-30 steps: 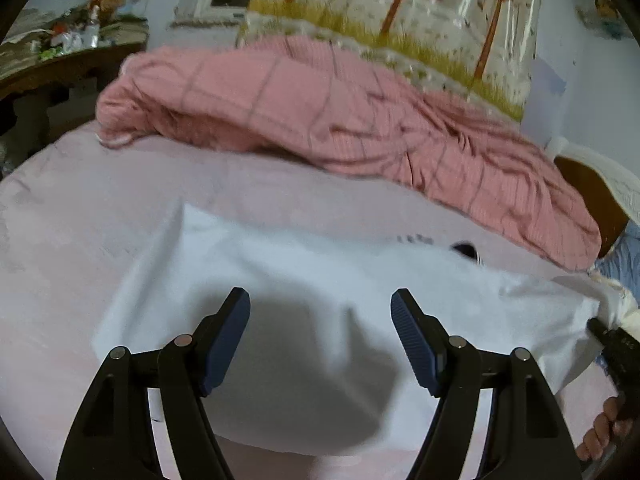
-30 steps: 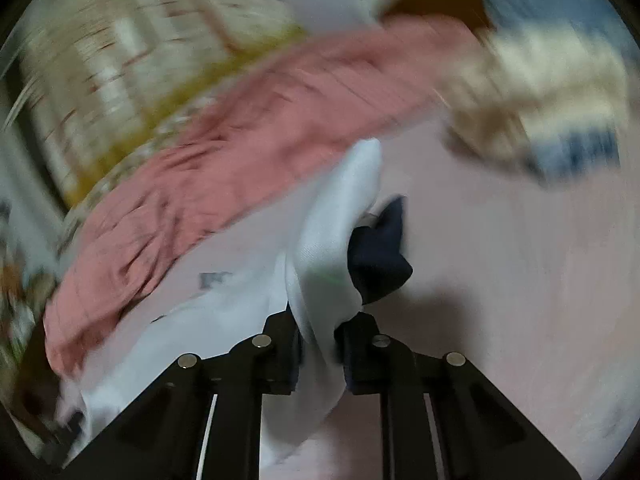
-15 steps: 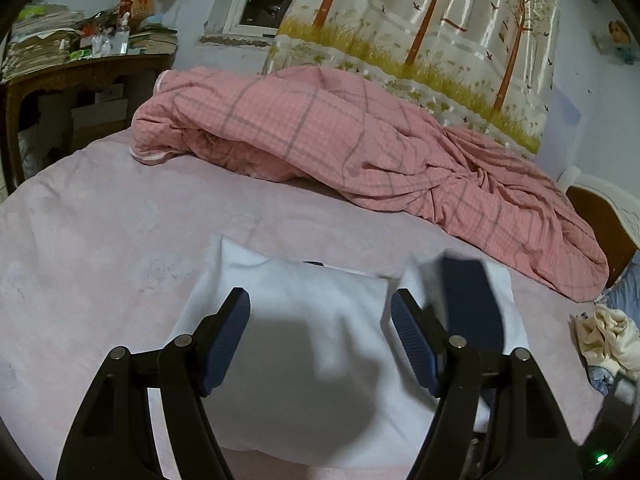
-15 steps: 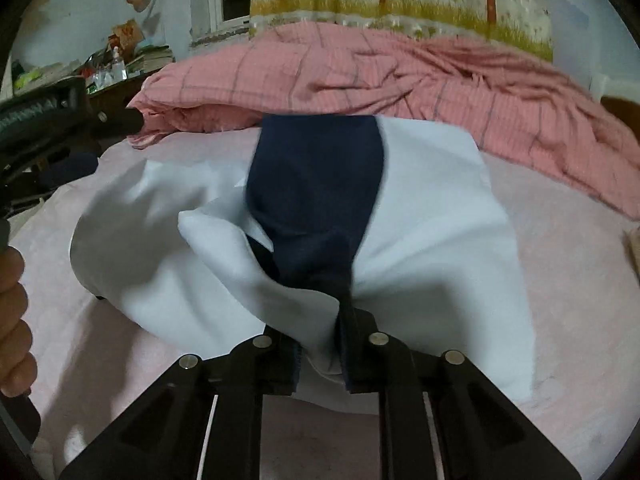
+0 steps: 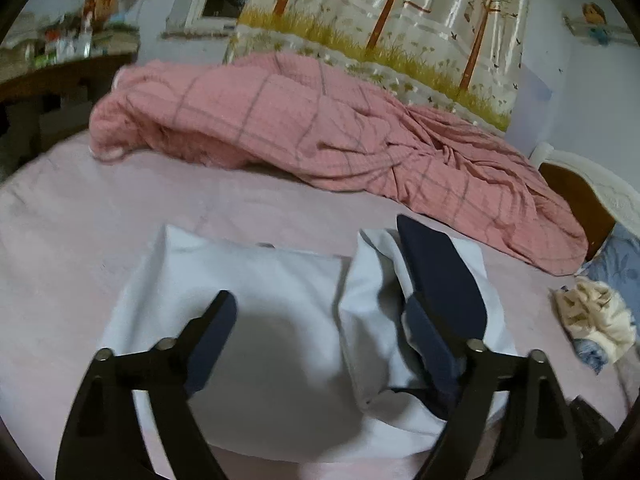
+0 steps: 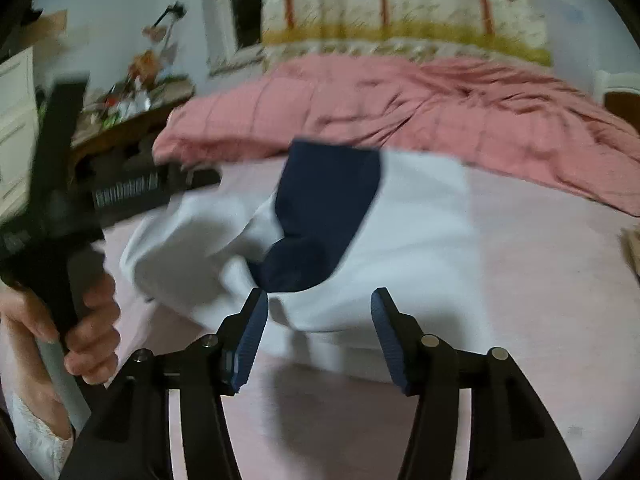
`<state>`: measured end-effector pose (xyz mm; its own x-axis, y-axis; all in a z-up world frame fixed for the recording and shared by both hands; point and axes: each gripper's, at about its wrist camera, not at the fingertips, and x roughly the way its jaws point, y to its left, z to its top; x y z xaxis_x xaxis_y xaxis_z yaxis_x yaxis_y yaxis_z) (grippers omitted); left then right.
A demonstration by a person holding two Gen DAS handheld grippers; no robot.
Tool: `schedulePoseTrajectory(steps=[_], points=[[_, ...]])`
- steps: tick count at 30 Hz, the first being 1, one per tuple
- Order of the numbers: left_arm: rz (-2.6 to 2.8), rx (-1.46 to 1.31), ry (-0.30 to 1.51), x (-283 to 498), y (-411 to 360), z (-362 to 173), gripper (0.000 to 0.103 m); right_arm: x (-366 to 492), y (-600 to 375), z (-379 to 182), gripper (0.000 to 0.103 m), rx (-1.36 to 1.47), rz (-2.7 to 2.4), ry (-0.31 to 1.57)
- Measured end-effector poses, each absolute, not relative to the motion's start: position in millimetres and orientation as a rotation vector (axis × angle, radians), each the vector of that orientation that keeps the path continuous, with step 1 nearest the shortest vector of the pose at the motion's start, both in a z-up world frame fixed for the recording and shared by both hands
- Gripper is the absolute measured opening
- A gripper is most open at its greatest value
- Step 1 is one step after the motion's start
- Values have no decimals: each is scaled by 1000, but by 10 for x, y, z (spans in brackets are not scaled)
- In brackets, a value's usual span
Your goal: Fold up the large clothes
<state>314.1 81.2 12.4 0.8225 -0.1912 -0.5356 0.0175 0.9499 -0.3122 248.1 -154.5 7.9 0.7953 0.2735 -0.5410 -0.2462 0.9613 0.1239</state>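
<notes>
— Where does the garment (image 5: 260,320) lie?
— On the bed (image 5: 80,240) ahead of me, its sleeve (image 5: 440,280) folded over the right part. My left gripper (image 5: 316,340) hangs above it; my right gripper (image 6: 318,340) sits at its near edge.

— And behind?
— The quilt (image 5: 320,140) lies heaped across the far side, curtain (image 5: 400,20) behind it. A bench (image 5: 60,76) stands at left, bundled cloths (image 5: 596,320) at right.
</notes>
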Motion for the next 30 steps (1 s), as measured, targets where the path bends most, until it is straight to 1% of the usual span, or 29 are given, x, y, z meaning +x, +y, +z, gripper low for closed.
schedulePoseTrajectory(steps=[1,3,5,8,11,12,13,14,15,19,20,21,24,27,30], points=[[-123,-328,610,3164,811,98,97,2500,-1648,131,58,73,253,575],[-184,-376,643,3202,775,26,99,2562,-1945,195,59,101,124,551],[-309,-419,680,3239,691,-47,99,2669,-2144,175,59,113,74,558],[-406,-433,735,3294,471,-156,101,2864,-2347,-25,59,199,158,663],[-346,-360,773,3365,268,-300,101,3026,-2337,-265,59,237,245,782],[-326,-340,761,3368,230,-328,83,3041,-2333,-301,59,234,236,786],[-329,-331,755,3377,202,-343,50,3044,-2334,-320,59,235,231,787],[-366,-342,766,3405,188,-363,42,3034,-2324,-321,59,225,223,786],[-421,-386,771,3421,202,-394,29,3015,-2306,-307,59,205,217,778],[-492,-517,803,3507,303,-489,23,2977,-2313,-308,59,227,280,780],[-504,-547,810,3521,325,-510,23,2974,-2330,-315,62,242,285,780],[-510,-556,813,3523,322,-515,23,2987,-2310,-327,72,250,290,787],[-523,-507,802,3483,191,-449,22,3017,-2234,-391,78,217,256,803],[-567,-509,789,3479,99,-415,22,3030,-2210,-368,78,192,223,804],[-684,-563,814,3485,-19,-436,21,2910,-2395,-229,74,227,168,818]])
